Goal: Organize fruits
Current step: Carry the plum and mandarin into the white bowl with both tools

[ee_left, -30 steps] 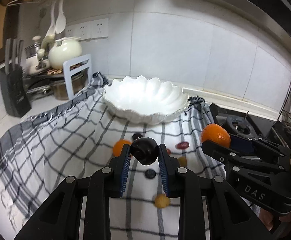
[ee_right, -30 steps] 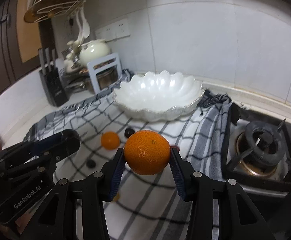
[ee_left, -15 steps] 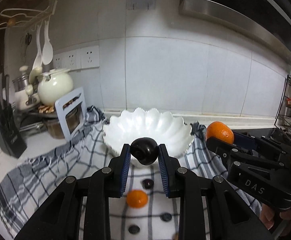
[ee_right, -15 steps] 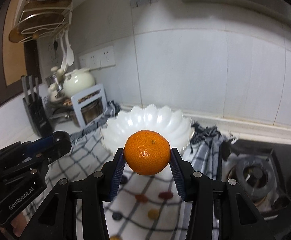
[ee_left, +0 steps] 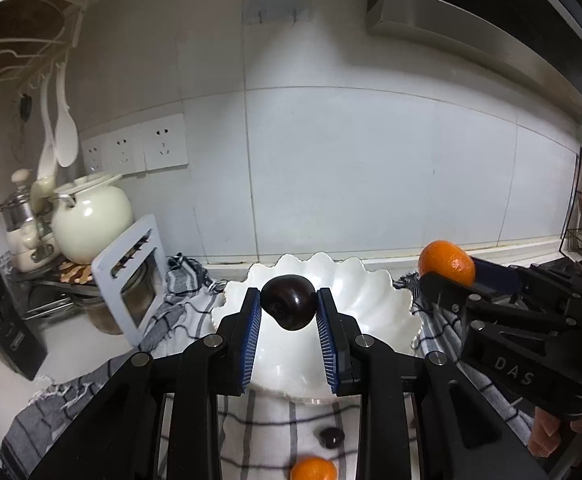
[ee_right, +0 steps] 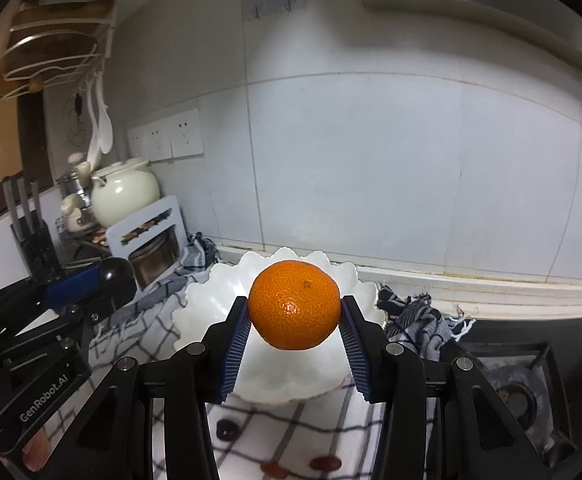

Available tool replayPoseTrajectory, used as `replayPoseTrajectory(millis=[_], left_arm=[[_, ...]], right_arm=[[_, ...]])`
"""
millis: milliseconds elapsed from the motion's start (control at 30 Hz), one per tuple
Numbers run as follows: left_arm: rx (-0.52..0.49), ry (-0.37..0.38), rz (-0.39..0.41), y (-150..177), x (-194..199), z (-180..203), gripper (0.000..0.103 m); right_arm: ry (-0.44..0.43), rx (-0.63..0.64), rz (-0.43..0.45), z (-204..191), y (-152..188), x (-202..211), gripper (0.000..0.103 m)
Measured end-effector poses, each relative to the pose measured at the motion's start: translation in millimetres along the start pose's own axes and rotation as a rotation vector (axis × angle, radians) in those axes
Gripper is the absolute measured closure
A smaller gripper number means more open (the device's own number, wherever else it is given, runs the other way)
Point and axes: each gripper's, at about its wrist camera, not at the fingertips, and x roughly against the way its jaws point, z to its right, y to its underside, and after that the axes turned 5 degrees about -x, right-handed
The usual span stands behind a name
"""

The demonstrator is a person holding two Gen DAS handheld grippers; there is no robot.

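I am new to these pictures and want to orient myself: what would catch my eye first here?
First the orange, bright and central, gripped by the right gripper in front of the white bowl. Next the dark plum, clamped in the left gripper before the same bowl. Below, small fruits lie on the checked cloth.

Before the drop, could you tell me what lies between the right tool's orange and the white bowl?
Nothing: in the right wrist view the orange, clamped in the right tool, hangs before the white bowl with only air between.
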Motion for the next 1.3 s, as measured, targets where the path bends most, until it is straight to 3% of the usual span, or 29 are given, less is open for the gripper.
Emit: replayPoseTrajectory(millis=[433,633,1033,1300], left_arm=[[0.006,0.065,-0.141,-24,-93,-10,0.075],[-0.003,0.058,-0.217,-25,-135,-8,0.075],[0.043,0.129,-0.452,-3,-210,-8,0.075],[0.05,0.13,-0.538,8,-231,-8,0.074]], right_arm=[[0.031,-0.013,-0.158,11,-27,-83,0.056],[0.025,-0.023,-0.277,20,-27,-130,0.056],[0.03,0.001,-0.447,29,-17,-190,0.056],[0.02,-0.021,-0.522,36,-9,-212,0.056]])
